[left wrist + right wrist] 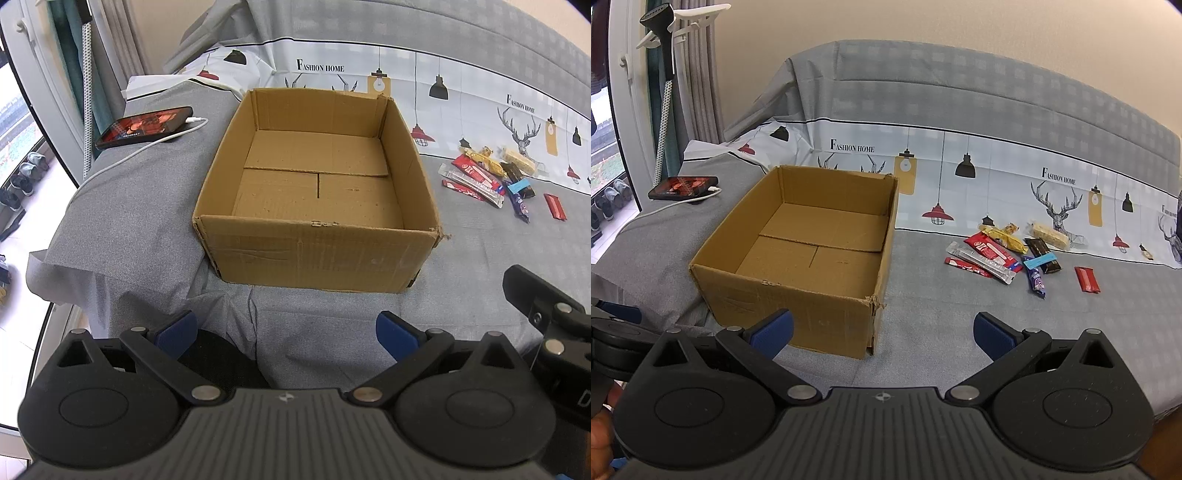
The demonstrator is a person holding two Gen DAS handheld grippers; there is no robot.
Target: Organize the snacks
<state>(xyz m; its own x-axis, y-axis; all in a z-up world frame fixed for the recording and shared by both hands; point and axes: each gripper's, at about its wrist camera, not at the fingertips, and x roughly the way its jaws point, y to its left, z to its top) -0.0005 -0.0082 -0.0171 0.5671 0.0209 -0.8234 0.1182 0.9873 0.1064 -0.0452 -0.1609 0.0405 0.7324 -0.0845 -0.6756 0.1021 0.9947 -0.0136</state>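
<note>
1. The job looks like it is only starting. The cardboard box (798, 258) has nothing in it, and the snacks (1015, 254) all lie in a little pile on the grey bed cover (942, 332), well to the right of the box and farther away than the grippers.
2. One red packet (1087, 279) lies alone, just right of the pile.
3. The next move, I think, is for the right gripper (882, 332) to go forward and to the right, come down on one snack and pinch it. The packets are flat and some overlap, so it should pick one at the edge.
4. The right gripper is wide apart and holds nothing.
5. The left gripper (286, 328) is wide apart too, holding nothing, near the front wall of the box.
6. A phone (146, 126) with a white cable lies far left of the box.
</note>
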